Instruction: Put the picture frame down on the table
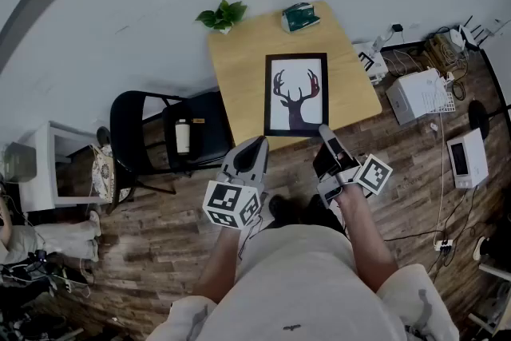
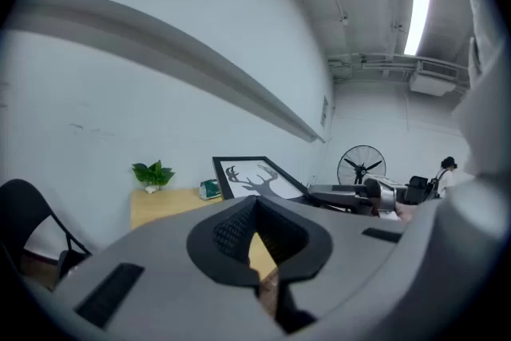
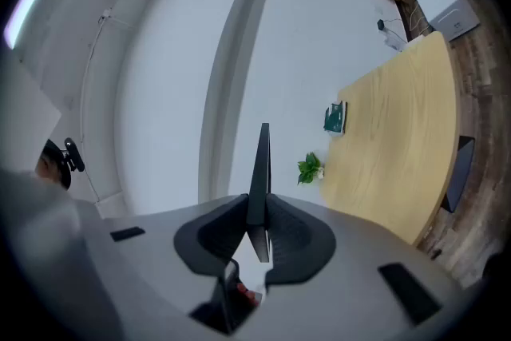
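Observation:
A black picture frame (image 1: 295, 94) with a deer print hangs over the wooden table (image 1: 239, 76), its near edge at the table's front. My right gripper (image 1: 326, 132) is shut on that near edge. In the right gripper view the frame (image 3: 259, 172) stands edge-on, with both pads pressed against it. The left gripper (image 1: 257, 144) hovers just left of the frame's near corner, shut and empty. In the left gripper view the frame (image 2: 255, 176) tilts up above the tabletop, with the right gripper (image 2: 351, 194) at its side.
A small potted plant (image 1: 223, 15) and a green box (image 1: 300, 17) sit at the table's far edge. A black chair (image 1: 168, 136) with a bottle (image 1: 183, 136) stands left of the table. White equipment (image 1: 421, 94) and cables lie on the floor to the right.

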Action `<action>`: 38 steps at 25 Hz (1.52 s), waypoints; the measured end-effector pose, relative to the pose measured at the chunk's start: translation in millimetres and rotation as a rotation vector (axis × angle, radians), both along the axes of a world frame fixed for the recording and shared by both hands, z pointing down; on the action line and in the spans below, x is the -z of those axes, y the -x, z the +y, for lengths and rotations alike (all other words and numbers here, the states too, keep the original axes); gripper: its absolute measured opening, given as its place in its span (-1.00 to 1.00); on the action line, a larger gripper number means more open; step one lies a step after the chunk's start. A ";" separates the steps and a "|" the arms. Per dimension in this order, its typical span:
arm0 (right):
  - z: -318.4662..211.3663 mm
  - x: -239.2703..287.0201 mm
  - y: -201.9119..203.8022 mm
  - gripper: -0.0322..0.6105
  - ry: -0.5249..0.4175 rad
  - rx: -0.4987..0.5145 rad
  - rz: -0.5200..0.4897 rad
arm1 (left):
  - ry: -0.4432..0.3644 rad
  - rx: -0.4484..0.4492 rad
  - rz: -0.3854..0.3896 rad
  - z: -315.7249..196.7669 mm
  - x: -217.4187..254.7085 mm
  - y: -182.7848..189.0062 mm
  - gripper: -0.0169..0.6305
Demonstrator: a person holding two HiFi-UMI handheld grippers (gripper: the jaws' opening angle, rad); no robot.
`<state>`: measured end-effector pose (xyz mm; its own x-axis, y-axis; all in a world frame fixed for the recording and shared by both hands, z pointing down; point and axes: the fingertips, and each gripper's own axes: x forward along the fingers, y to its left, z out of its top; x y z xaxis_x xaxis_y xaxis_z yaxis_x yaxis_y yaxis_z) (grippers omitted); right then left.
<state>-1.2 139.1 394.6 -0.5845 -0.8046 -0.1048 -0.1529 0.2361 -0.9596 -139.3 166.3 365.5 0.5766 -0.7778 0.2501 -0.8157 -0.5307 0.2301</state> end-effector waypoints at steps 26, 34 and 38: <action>20.7 -11.4 35.9 -0.69 0.041 0.009 -0.058 | 0.040 0.020 0.003 18.0 -5.5 36.1 -0.93; 17.0 -22.9 31.0 -0.68 0.076 0.021 -0.074 | 0.050 0.046 0.006 10.2 -10.1 37.7 -0.93; 0.7 -25.8 30.5 -0.68 0.080 0.044 -0.059 | 0.055 0.062 0.002 -4.8 -10.9 36.6 -0.93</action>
<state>-31.7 139.8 420.4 -0.6145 -0.7851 -0.0769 -0.0866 0.1640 -0.9827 -175.9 161.4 376.4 0.5279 -0.7972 0.2929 -0.8464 -0.4653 0.2590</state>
